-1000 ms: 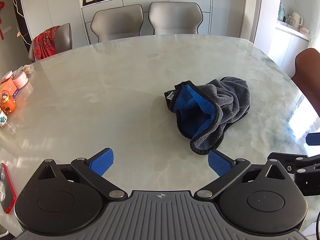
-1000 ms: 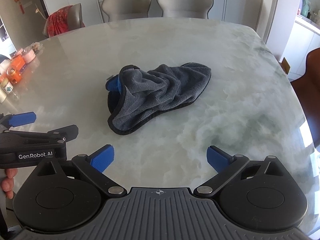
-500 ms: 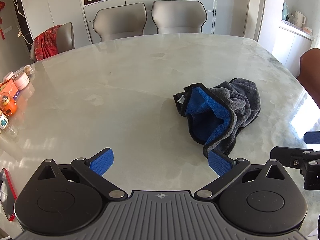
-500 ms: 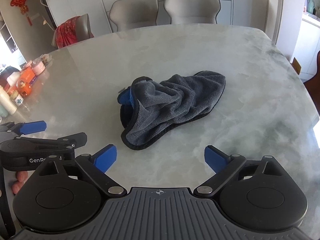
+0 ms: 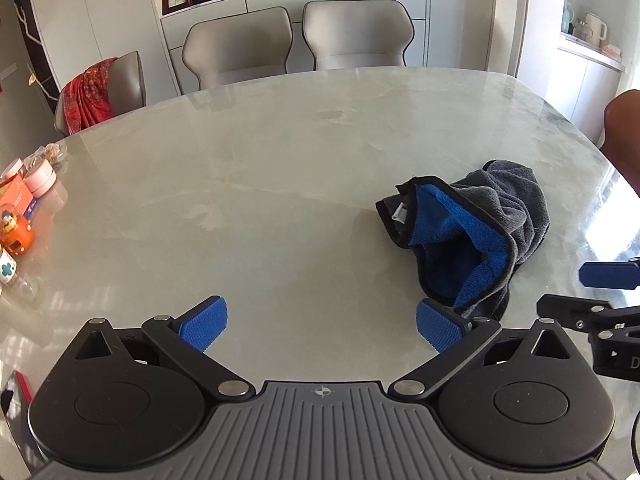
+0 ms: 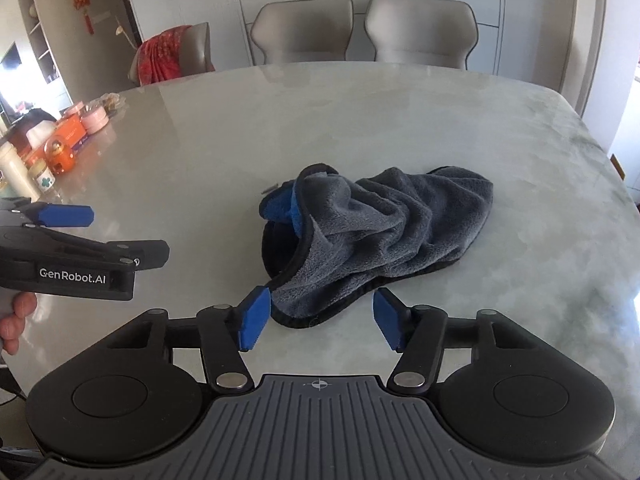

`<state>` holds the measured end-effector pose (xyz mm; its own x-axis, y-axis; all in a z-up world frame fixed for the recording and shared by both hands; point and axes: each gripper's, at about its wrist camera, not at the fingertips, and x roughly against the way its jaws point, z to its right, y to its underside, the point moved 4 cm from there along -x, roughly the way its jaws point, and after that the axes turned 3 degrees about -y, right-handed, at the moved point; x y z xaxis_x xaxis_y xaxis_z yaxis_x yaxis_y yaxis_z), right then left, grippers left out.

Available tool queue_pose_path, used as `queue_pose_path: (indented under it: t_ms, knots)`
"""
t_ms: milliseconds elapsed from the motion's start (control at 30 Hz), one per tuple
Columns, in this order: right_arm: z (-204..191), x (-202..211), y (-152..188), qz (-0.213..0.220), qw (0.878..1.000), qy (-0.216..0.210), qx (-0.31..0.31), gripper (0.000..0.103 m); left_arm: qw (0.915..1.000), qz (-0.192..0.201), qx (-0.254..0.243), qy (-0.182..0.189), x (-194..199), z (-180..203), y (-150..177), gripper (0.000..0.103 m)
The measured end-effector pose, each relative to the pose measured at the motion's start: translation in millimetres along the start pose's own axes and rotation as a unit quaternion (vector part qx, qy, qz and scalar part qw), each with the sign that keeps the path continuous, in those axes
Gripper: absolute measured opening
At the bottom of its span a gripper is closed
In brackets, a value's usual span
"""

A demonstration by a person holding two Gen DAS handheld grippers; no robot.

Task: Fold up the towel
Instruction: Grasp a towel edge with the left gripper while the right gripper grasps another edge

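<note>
A crumpled towel, grey outside and blue inside with a black hem, lies on the marble table. It also shows in the left wrist view, right of centre, blue lining facing me. My right gripper is open with its jaws partly narrowed, either side of the towel's near hem, not gripping it. My left gripper is wide open and empty over bare table; its right fingertip sits just by the towel's near corner. The left gripper also shows at the left of the right wrist view.
Jars, boxes and an orange toy crowd the table's left edge. Two grey chairs stand at the far side, one with a red cloth at the far left. A brown chair is at the right. A phone lies near left.
My right gripper has moved forward to the towel's near hem and its jaws have narrowed around it. My left gripper has shifted left, so the towel sits further right in its view.
</note>
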<state>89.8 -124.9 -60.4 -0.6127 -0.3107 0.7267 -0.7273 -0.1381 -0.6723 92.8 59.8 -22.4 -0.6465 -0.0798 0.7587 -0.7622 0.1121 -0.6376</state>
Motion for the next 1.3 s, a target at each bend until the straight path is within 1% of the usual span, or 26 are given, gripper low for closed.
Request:
queue_pose_path:
  t_ms: [33,67,167,333,467,500,567,600,733,833,933,1000,1033,1067,1133,1167,1200,1233,1267,1300]
  knots:
    - [-2,-4,-1,0.002,1.000,-0.001,0.001,0.046,1.0000,0.000,-0.002,0.000,-1,-2,-1,0.103]
    - [-4,-8,-3,0.004,1.000,-0.001,0.002,0.045,1.0000,0.000,-0.005,-0.001,-2,-5,-2,0.103]
    - [-9,-18,-6,0.008,1.000,-0.003,0.004,0.045,1.0000,0.002,-0.008,0.003,-5,-10,-4,0.103]
    - [-11,-38,-16,0.000,1.000,0.007,-0.016,0.045,0.9997,0.010,-0.021,0.011,-11,-17,-8,0.103]
    - [-9,-52,-16,-0.005,0.999,0.027,-0.036,0.045,0.9983,0.020,-0.041,0.037,-15,-20,-14,0.103]
    - [-9,-56,-15,-0.009,0.999,0.032,-0.037,0.041,0.9976,0.022,-0.048,0.045,-16,-19,-15,0.103]
    - [-8,-61,-12,-0.013,0.999,0.039,-0.034,0.026,0.9953,0.027,-0.066,0.065,-19,-18,-19,0.103]
    - [-8,-62,-11,-0.011,0.999,0.042,-0.030,0.010,0.9938,0.032,-0.078,0.072,-20,-16,-22,0.103]
    - [1,-52,-13,0.001,0.998,0.057,-0.009,0.007,0.9859,0.052,-0.123,0.101,-24,-8,-34,0.103]
    - [12,-41,-18,0.007,0.998,0.067,0.007,0.006,0.9723,0.070,-0.172,0.142,-25,4,-48,0.103]
    - [22,-30,-23,0.013,0.997,0.077,0.024,0.006,0.9484,0.085,-0.233,0.197,-29,21,-64,0.102]
    - [29,-22,-26,0.017,0.996,0.084,0.035,0.006,0.9314,0.091,-0.272,0.224,-34,34,-71,0.102]
    - [33,-18,-28,0.019,0.995,0.088,0.041,0.006,0.9249,0.095,-0.287,0.230,-35,40,-73,0.102]
    - [36,-14,-30,0.021,0.995,0.091,0.047,0.006,0.9155,0.104,-0.312,0.232,-38,49,-75,0.102]
    - [43,-7,-33,0.025,0.993,0.098,0.058,0.006,0.9019,0.124,-0.348,0.224,-41,64,-76,0.101]
    - [47,-3,-35,0.027,0.992,0.101,0.063,0.006,0.8896,0.142,-0.377,0.216,-42,73,-77,0.101]
    - [49,-2,-37,0.026,0.992,0.101,0.070,0.006,0.8805,0.154,-0.394,0.214,-42,80,-76,0.101]
    - [50,-3,-39,0.021,0.992,0.096,0.076,0.006,0.8753,0.157,-0.403,0.216,-44,84,-77,0.101]
    - [53,-3,-39,0.018,0.992,0.094,0.081,0.006,0.8668,0.152,-0.420,0.222,-48,92,-80,0.101]
    - [55,-3,-38,0.014,0.992,0.090,0.088,0.006,0.8631,0.141,-0.427,0.229,-54,98,-82,0.100]
